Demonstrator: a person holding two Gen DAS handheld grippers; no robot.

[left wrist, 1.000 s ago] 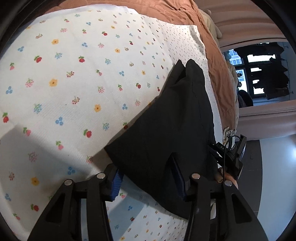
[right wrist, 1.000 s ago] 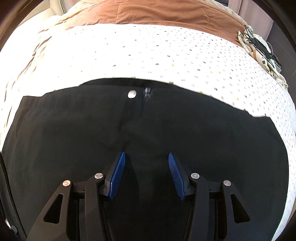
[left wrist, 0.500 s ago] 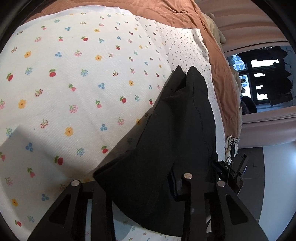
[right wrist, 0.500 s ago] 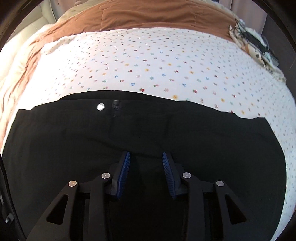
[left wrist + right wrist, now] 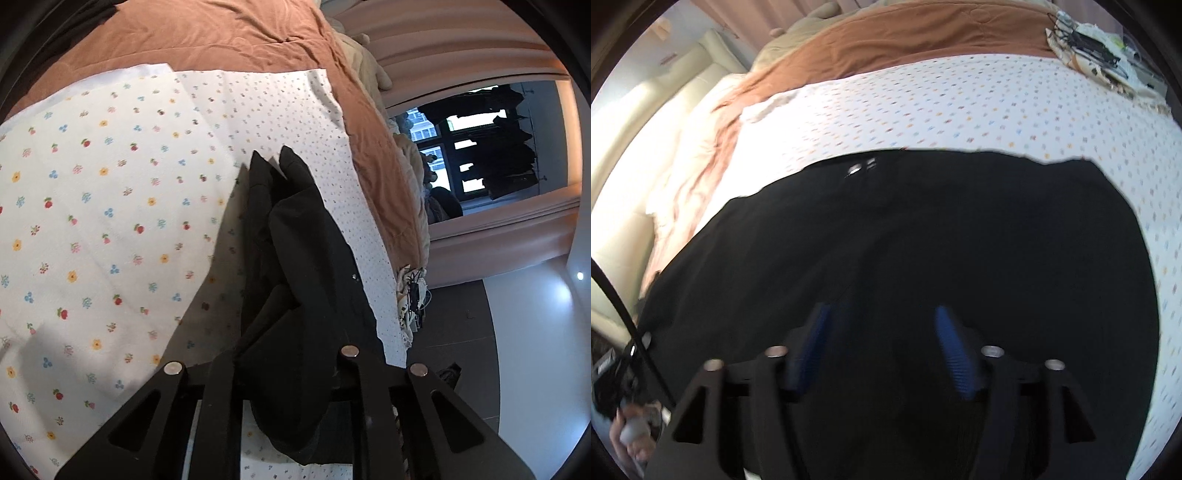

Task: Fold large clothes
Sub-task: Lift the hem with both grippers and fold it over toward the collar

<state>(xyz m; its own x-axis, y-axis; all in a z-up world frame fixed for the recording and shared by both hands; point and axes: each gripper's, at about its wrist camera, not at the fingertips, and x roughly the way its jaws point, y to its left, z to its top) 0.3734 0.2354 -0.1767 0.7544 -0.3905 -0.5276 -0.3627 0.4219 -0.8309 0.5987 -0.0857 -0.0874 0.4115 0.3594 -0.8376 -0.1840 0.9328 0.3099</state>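
progress: early, 1st fold barely begun | black trousers (image 5: 923,240) lie mostly flat on floral sheet (image 5: 92,221) | left gripper (image 5: 284,373) has just closed, pinching trousers' edge, lifted | right gripper (image 5: 882,354) has just opened, nothing gripped, above cloth | left: fold over, smooth

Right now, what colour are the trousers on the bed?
Plain black trousers, with a silver waist button; clearest in the right wrist view.

I'm losing the left gripper's (image 5: 291,376) pads under bunched black trousers (image 5: 303,258). My right view is smearing; the trousers' near edge is running off frame behind the right gripper (image 5: 882,350).
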